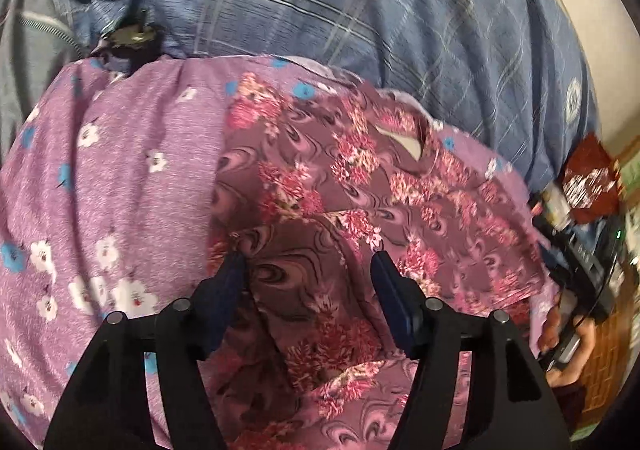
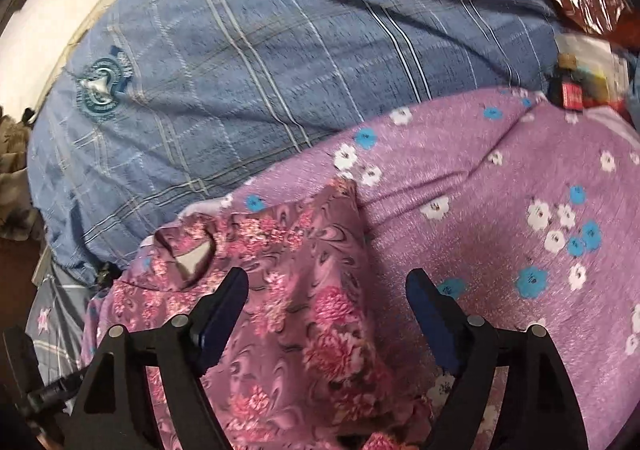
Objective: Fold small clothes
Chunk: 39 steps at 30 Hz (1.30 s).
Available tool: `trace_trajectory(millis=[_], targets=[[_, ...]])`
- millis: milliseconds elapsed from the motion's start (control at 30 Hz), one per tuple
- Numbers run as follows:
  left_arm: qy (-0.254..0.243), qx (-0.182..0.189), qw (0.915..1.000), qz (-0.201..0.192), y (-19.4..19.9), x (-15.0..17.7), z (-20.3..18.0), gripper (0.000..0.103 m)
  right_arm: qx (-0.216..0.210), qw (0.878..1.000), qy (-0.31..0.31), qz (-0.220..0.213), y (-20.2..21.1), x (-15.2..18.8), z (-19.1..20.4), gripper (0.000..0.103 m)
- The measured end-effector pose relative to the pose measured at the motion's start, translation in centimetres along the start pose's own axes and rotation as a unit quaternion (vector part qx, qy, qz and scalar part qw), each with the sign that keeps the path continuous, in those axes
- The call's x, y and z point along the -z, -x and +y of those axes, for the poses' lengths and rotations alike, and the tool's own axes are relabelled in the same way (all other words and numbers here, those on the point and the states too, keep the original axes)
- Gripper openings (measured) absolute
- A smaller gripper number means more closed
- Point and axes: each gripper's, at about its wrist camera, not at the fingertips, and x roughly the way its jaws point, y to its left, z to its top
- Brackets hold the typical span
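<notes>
A small mauve garment with pink flowers (image 1: 320,186) lies on a lilac sheet with white and blue flowers (image 1: 120,178). Its neck opening (image 1: 412,142) faces the far right. My left gripper (image 1: 308,262) is open, its fingers spread over a raised fold of the garment, the left fingertip (image 1: 234,266) touching the cloth edge. In the right wrist view the garment (image 2: 304,290) lies folded with one corner (image 2: 344,184) pointing away. My right gripper (image 2: 328,282) is open above the garment's right edge, holding nothing.
A blue plaid blanket (image 1: 320,10) lies bunched behind the sheet, seen also in the right wrist view (image 2: 240,62). A small dark bottle (image 2: 566,88) and clutter stand at the far right. A red patterned item (image 1: 588,174) and dark gear (image 1: 584,266) sit at the right.
</notes>
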Motion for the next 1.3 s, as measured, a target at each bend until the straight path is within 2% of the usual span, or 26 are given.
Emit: trace_trajectory(millis=[67, 100, 133, 200, 233, 300, 400, 500, 567, 600, 633, 667, 700, 733, 767, 800, 833, 900, 933, 967, 1000, 1067, 1133, 1167, 1233, 1300], targets=[[-0.018, -0.008, 0.9998, 0.006, -0.8, 0.1, -0.4, 0.046, 0.003, 1.000, -0.006, 0.018, -1.0, 0.5, -0.7, 0.082], [-0.020, -0.011, 0.9997, 0.010, -1.3, 0.1, -0.6, 0.022, 0.002, 0.999, -0.005, 0.033, -1.8, 0.7, -0.8, 0.076], [-0.017, -0.007, 0.9998, 0.012, -1.4, 0.2, -0.5, 0.013, 0.001, 0.999, 0.002, 0.045, -2.5, 1.1, -0.7, 0.052], [-0.022, 0.002, 0.9998, 0.001, -1.4, 0.1, -0.9, 0.009, 0.005, 0.998, 0.017, 0.065, -3.6, 1.5, -0.5, 0.027], [-0.032, -0.001, 0.9995, -0.005, -1.4, -0.1, -1.3, 0.008, 0.009, 0.998, 0.021, 0.065, -3.8, 1.7, -0.4, 0.018], [-0.042, 0.000, 0.9988, -0.024, -0.9, -0.4, -2.0, 0.006, 0.003, 0.999, 0.016, 0.046, -3.2, 1.6, -0.5, 0.013], [-0.064, -0.007, 0.9939, -0.089, 1.1, -1.3, -2.9, 0.005, -0.019, 1.000, -0.009, 0.003, -1.6, 1.0, -1.3, 0.012], [-0.082, -0.013, 0.9843, -0.156, 3.5, -2.1, -3.7, 0.005, -0.047, 0.997, -0.026, -0.053, 0.3, 0.5, -1.9, 0.012], [-0.090, -0.017, 0.9765, -0.195, 4.7, -2.2, -3.9, 0.005, -0.055, 0.996, -0.035, -0.068, 0.5, 0.4, -2.3, 0.012], [-0.097, -0.034, 0.9733, -0.205, 4.7, -2.1, -3.9, 0.006, -0.053, 0.996, -0.036, -0.064, 0.1, 0.5, -2.5, 0.013], [-0.099, -0.049, 0.9737, -0.199, 4.2, -2.3, -3.7, 0.008, -0.044, 0.997, -0.035, -0.055, -0.4, 0.3, -2.6, 0.019], [-0.099, -0.079, 0.9759, -0.178, 3.1, -2.4, -3.4, 0.011, -0.017, 0.999, -0.034, -0.037, -1.4, 0.3, -2.7, 0.024], [-0.093, -0.124, 0.9792, -0.131, 1.0, -2.5, -2.4, 0.015, 0.015, 0.999, -0.037, -0.008, -2.6, 0.5, -3.1, 0.044], [-0.085, -0.143, 0.9807, -0.103, -0.1, -2.5, -1.8, 0.015, 0.016, 0.998, -0.058, 0.025, -3.7, 0.7, -3.8, 0.053], [-0.066, -0.156, 0.9833, -0.068, -1.5, -2.3, -0.6, 0.015, -0.005, 0.996, -0.086, 0.040, -3.8, 0.7, -4.7, 0.053], [-0.043, -0.147, 0.9871, -0.047, -2.1, -2.3, 0.6, 0.015, -0.015, 0.993, -0.108, 0.035, -3.2, 0.4, -5.3, 0.052], [-0.026, -0.131, 0.9900, -0.044, -1.9, -2.4, 1.1, 0.015, -0.008, 0.993, -0.114, 0.013, -2.1, 0.0, -5.5, 0.054], [-0.013, -0.107, 0.9916, -0.073, 0.2, -2.8, 1.4, 0.021, 0.007, 0.994, -0.088, -0.060, 1.2, -0.8, -4.9, 0.053], [-0.015, -0.102, 0.9901, -0.095, 1.4, -3.0, 1.2, 0.034, -0.007, 0.994, -0.072, -0.085, 2.5, -1.0, -4.3, 0.053], [-0.014, -0.100, 0.9876, -0.121, 2.5, -3.0, 1.2, 0.042, -0.034, 0.994, -0.055, -0.091, 3.4, -1.1, -3.4, 0.050], [-0.011, -0.096, 0.9843, -0.148, 3.7, -3.0, 1.1, 0.052, -0.066, 0.993, -0.035, -0.086, 3.8, -1.1, -2.1, 0.044], [-0.013, -0.085, 0.9828, -0.164, 4.2, -3.1, 0.7, 0.054, -0.093, 0.993, 0.015, -0.065, 3.9, -0.5, 0.6, 0.034], [-0.023, -0.082, 0.9859, -0.144, 3.0, -3.4, 0.4, 0.054, -0.085, 0.992, 0.089, -0.032, 2.9, 0.8, 4.0, 0.024], [-0.028, -0.086, 0.9870, -0.133, 2.2, -3.2, -0.1, 0.054, -0.064, 0.990, 0.122, -0.015, 2.0, 1.6, 5.5, 0.024], [-0.045, -0.099, 0.9896, -0.093, 0.0, -2.6, -0.7, 0.054, -0.041, 0.989, 0.137, 0.029, 0.0, 2.6, 6.2, 0.024], [-0.063, -0.133, 0.9881, -0.045, -2.3, -2.1, -0.8, 0.054, -0.009, 0.987, 0.137, 0.087, -2.1, 3.7, 5.3, 0.023]])
